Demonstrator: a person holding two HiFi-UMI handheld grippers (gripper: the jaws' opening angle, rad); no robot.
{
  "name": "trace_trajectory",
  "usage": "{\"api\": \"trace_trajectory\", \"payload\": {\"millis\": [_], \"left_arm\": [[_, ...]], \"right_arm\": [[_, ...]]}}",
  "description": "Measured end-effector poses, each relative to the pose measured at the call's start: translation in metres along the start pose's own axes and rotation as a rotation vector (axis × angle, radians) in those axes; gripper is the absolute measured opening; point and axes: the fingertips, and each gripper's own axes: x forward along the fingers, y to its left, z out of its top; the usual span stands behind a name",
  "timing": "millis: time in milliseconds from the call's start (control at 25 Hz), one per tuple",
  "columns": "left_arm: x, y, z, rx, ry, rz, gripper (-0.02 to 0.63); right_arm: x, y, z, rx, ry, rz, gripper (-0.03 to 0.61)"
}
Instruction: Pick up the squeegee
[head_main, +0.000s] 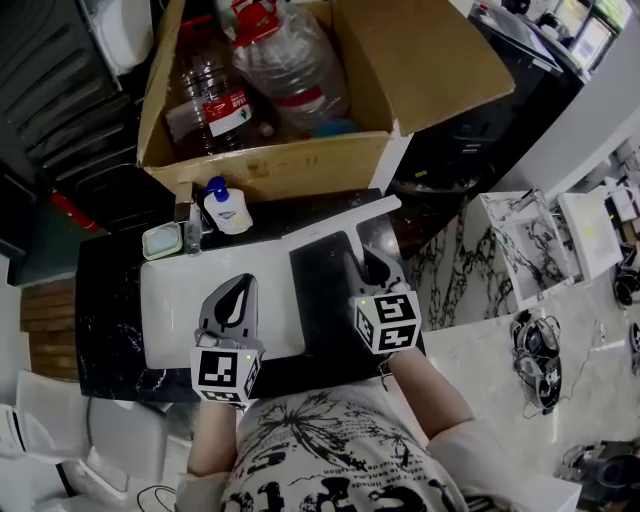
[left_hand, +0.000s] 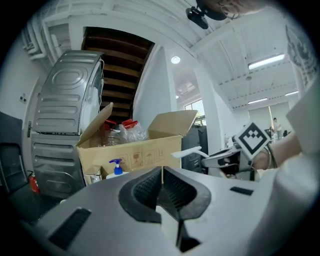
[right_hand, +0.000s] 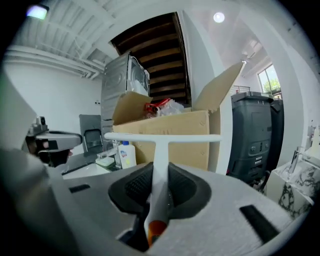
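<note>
Between right gripper (right_hand: 159, 175) jaws, white T-shaped squeegee (right_hand: 161, 138) — orange-tipped handle

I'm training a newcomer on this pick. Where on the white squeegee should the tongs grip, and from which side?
Take the squeegee by its slim straight handle, approaching from the handle's end, opposite the wide blade. The right tongs clamp it that way, blade ahead.
</note>
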Motion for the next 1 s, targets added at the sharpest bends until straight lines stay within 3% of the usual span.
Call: {"api": "trace_trajectory", "payload": {"millis": [440, 1000], "left_arm": [[-0.029, 0.014, 0.035, 0.037, -0.07, 0.042, 0.012], [-0.039, 0.013, 0.036, 0.043, -0.098, 0.023, 0.012]], "right_arm": [[-0.059, 0.037, 0.056, -0.062, -0.219, 0.03, 0.069], [-0.066, 0.04, 0.051, -0.067, -0.23, 0.0, 0.069]]}}
